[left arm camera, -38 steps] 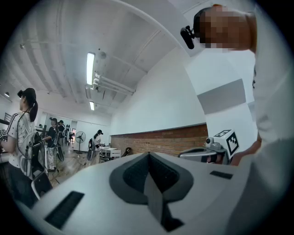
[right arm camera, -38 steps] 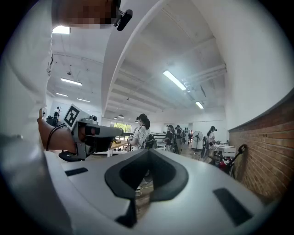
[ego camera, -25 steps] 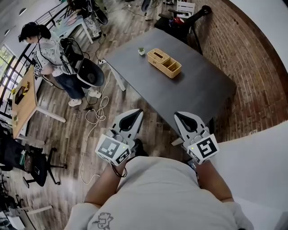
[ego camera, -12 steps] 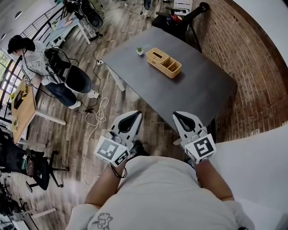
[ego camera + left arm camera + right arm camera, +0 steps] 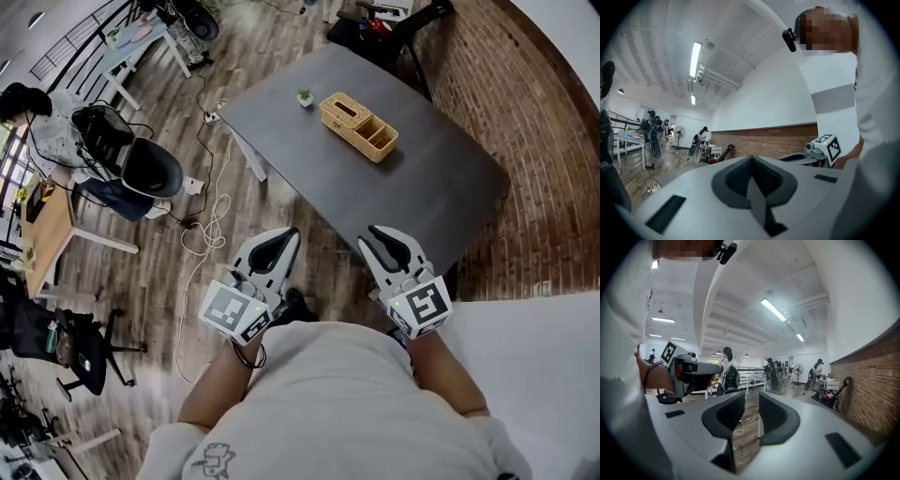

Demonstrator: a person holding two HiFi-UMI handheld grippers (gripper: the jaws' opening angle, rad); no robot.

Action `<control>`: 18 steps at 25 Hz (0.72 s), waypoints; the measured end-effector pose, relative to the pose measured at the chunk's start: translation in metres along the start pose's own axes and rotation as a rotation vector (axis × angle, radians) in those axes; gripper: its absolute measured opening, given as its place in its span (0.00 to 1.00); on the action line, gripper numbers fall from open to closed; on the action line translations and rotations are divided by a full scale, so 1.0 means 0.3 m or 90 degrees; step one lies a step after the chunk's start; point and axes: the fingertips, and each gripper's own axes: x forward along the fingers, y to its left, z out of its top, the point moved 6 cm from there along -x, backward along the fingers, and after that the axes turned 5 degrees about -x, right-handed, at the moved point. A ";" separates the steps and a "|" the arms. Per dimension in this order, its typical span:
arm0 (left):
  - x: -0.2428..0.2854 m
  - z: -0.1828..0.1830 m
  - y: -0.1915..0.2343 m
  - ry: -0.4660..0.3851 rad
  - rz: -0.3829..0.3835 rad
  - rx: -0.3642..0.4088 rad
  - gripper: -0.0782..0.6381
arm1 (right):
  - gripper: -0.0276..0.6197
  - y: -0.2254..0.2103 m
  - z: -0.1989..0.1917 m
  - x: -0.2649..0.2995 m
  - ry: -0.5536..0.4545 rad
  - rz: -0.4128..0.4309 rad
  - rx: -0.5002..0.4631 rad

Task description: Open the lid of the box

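A tan wooden box (image 5: 359, 125) with a slotted lid on its left part and open compartments on its right sits on the dark grey table (image 5: 422, 178), far ahead of both grippers. My left gripper (image 5: 278, 243) is held close to my body, its jaws pressed together with nothing between them (image 5: 751, 161). My right gripper (image 5: 379, 240) is also near my body, short of the table's near edge; its jaws are opening, a gap shows between them (image 5: 751, 416) and nothing is in it.
A small potted plant (image 5: 305, 97) stands on the table left of the box. A brick wall (image 5: 534, 112) runs along the right. A chair (image 5: 150, 167), a person (image 5: 37, 112), cables (image 5: 208, 230) on the wood floor and desks lie to the left.
The right gripper's jaws have parted from shut. The head view has shifted, so the table and box sit slightly right and higher. The person at left moved toward the frame's edge.
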 end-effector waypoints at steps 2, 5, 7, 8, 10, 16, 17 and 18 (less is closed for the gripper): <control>0.013 0.000 0.062 0.002 -0.003 -0.009 0.12 | 0.20 -0.007 -0.005 0.062 0.005 -0.003 0.001; 0.077 0.000 0.158 0.006 -0.013 -0.025 0.12 | 0.22 -0.054 -0.008 0.167 0.013 -0.004 -0.002; 0.101 0.013 0.211 0.005 -0.023 -0.028 0.12 | 0.25 -0.062 0.000 0.231 0.018 -0.005 -0.003; 0.109 0.019 0.235 0.005 -0.027 -0.023 0.12 | 0.25 -0.063 0.002 0.262 0.021 -0.005 -0.003; 0.121 0.026 0.283 0.009 -0.033 -0.013 0.12 | 0.26 -0.064 -0.001 0.322 0.026 -0.006 -0.001; 0.101 0.029 0.428 0.025 -0.044 -0.014 0.12 | 0.27 -0.036 0.003 0.481 0.024 -0.021 -0.005; 0.087 0.031 0.446 0.022 -0.044 -0.014 0.12 | 0.27 -0.021 0.010 0.503 0.022 -0.019 -0.007; 0.074 0.036 0.460 0.020 -0.043 -0.015 0.12 | 0.27 -0.006 0.015 0.523 0.021 -0.016 -0.010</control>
